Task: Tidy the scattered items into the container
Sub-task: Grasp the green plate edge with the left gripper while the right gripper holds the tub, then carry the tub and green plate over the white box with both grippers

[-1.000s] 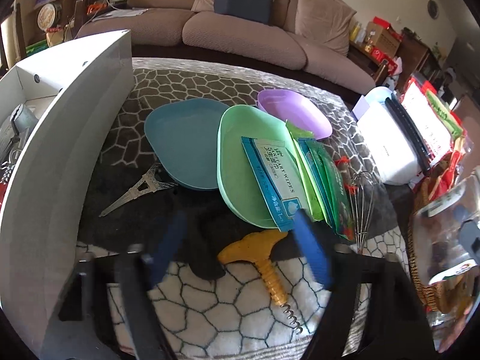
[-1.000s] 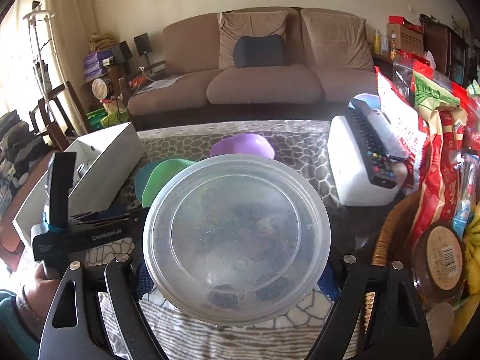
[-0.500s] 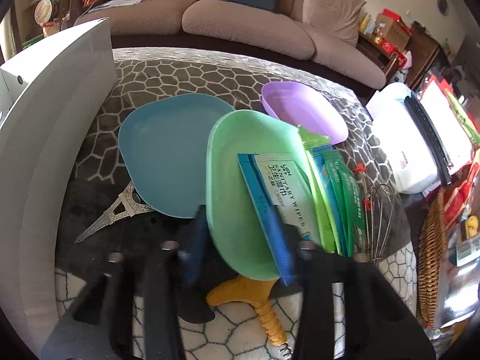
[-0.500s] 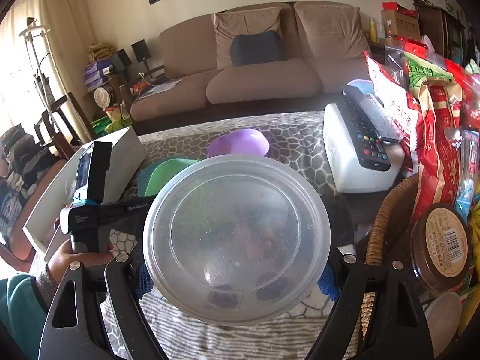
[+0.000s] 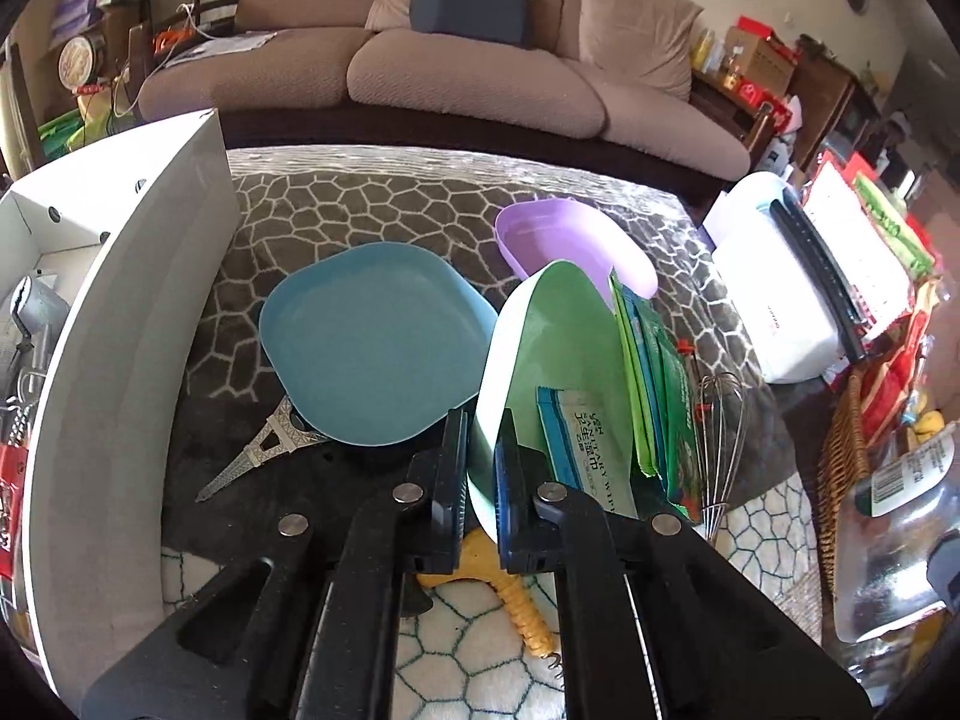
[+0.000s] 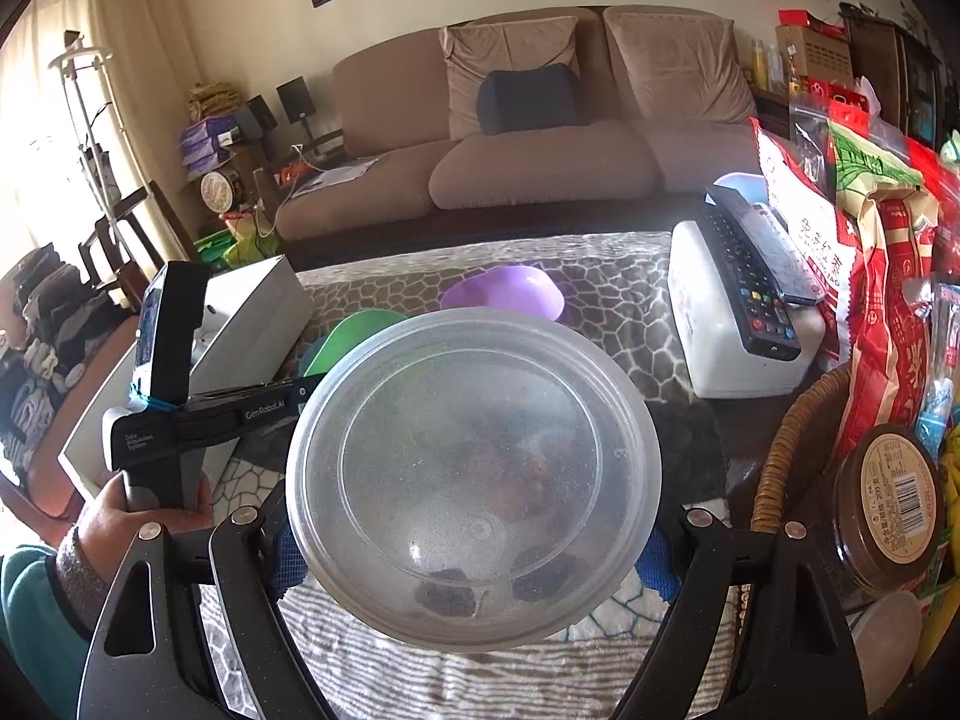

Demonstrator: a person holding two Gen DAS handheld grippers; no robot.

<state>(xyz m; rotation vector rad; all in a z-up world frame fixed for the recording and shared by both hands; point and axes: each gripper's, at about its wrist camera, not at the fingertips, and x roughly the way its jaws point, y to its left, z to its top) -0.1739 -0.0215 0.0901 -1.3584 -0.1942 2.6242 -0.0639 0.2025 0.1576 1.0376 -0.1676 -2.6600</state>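
Left claw: your left gripper is clamped on the near rim of the pale green plastic plate, which is tipped up on edge with its far side raised.
Riding on the plate: the blue-and-white wipes packet and the green sachets lean against its inner face; judge them likely to slide as you tilt further.
Right claw: your right gripper stands wide, its blue pads against the sides of the clear round plastic tub, so it appears to hold it; something dark lies in the tub's bottom.
Container: the white cardboard box sits at the left of the patterned cloth; a silver metal object and a few small bits already lie inside, so part of the tidying looks done.
Left out: the teal square plastic plate, the lilac plastic bowl, the small metal Eiffel tower model, the wire whisk and the yellow-handled corkscrew all lie on the cloth, outside the box.
Progress: early to middle, as a judgement; most scattered things remain.
Your next concern: carry the green plate leftward over the box wall without shedding its packets.
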